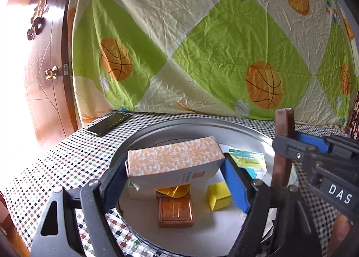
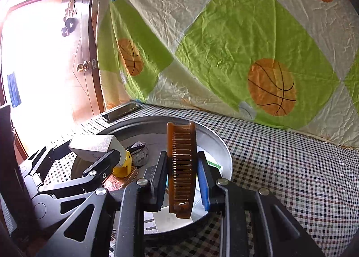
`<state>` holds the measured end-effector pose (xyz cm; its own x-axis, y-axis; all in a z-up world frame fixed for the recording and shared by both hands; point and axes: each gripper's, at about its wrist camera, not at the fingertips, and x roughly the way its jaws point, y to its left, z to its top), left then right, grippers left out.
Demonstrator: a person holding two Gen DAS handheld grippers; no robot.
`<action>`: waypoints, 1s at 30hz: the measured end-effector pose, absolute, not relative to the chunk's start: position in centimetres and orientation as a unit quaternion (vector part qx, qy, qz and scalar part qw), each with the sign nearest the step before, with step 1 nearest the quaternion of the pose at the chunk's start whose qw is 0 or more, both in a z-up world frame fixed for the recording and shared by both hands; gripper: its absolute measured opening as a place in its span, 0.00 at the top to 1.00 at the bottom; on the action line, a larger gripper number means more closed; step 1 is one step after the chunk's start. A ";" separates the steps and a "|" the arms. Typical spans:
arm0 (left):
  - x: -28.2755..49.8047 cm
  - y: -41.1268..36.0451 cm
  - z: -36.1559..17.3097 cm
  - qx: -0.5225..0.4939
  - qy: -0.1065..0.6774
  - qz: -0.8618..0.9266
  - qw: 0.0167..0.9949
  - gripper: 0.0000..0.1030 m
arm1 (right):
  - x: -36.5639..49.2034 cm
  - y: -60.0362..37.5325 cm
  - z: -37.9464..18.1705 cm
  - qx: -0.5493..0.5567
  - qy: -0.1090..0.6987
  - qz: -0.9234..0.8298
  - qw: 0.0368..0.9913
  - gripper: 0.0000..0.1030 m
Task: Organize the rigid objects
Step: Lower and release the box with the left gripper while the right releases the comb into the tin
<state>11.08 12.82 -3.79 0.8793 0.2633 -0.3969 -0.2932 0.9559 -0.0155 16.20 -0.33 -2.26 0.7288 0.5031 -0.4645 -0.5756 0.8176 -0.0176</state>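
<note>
My left gripper [image 1: 177,167] is shut on a long orange-and-white patterned box [image 1: 175,160] and holds it above a round metal tray [image 1: 246,130]. Below it in the tray lie a copper-coloured box [image 1: 176,211], a yellow cube [image 1: 218,196], a gold wrapper [image 1: 175,190] and a green-and-white packet [image 1: 246,158]. My right gripper [image 2: 182,167] is shut on a brown comb [image 2: 181,167], held upright over the tray's right side [image 2: 215,140]. The comb [image 1: 283,147] and the right gripper also show at the right of the left wrist view. The box [image 2: 94,143] shows in the right wrist view.
The tray sits on a checkered tablecloth [image 2: 280,156]. A black phone [image 1: 107,123] lies at the table's far left corner. A basketball-print sheet [image 1: 213,43] hangs behind the table. A wooden door [image 1: 44,73] stands at the left. A grey stone-like lump [image 2: 140,150] lies in the tray.
</note>
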 end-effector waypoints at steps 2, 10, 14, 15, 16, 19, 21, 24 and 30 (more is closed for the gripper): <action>11.5 13.3 -3.9 -0.040 0.207 0.143 0.967 0.22 | 16.9 0.4 -2.6 -0.088 0.235 0.291 0.923 0.73; 12.1 14.4 -4.3 -0.037 0.220 0.147 0.964 0.21 | 18.8 2.1 -2.9 -0.093 0.244 0.296 0.919 0.73; 12.4 14.4 -4.4 -0.032 0.224 0.147 0.963 0.19 | 20.2 2.9 -3.0 -0.073 0.255 0.311 0.912 0.72; 12.5 14.4 -4.4 -0.031 0.226 0.147 0.963 0.18 | 20.6 3.1 -3.0 -0.068 0.258 0.314 0.911 0.67; 12.5 14.4 -4.5 -0.031 0.227 0.148 0.962 0.18 | 20.8 3.2 -3.0 -0.065 0.259 0.315 0.911 0.55; 12.5 14.5 -4.6 -0.034 0.227 0.146 0.962 0.14 | 20.9 2.9 -3.0 -0.047 0.259 0.322 0.910 0.41; 12.3 14.8 -4.5 -0.039 0.222 0.150 0.963 0.09 | 20.8 2.7 -3.1 -0.044 0.259 0.321 0.910 0.40; 12.1 14.8 -4.4 -0.038 0.217 0.155 0.963 0.04 | 20.5 2.0 -3.1 -0.030 0.259 0.316 0.912 0.38; 10.8 14.8 -4.0 -0.043 0.203 0.163 0.965 0.00 | 18.3 -0.5 -2.4 -0.016 0.225 0.277 0.934 0.25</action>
<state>10.80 14.81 -3.97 0.8644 0.2963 -0.4063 -0.3314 0.9433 -0.0172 18.26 -0.51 -2.44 0.7460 0.5097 -0.4285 -0.5237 0.8465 0.0952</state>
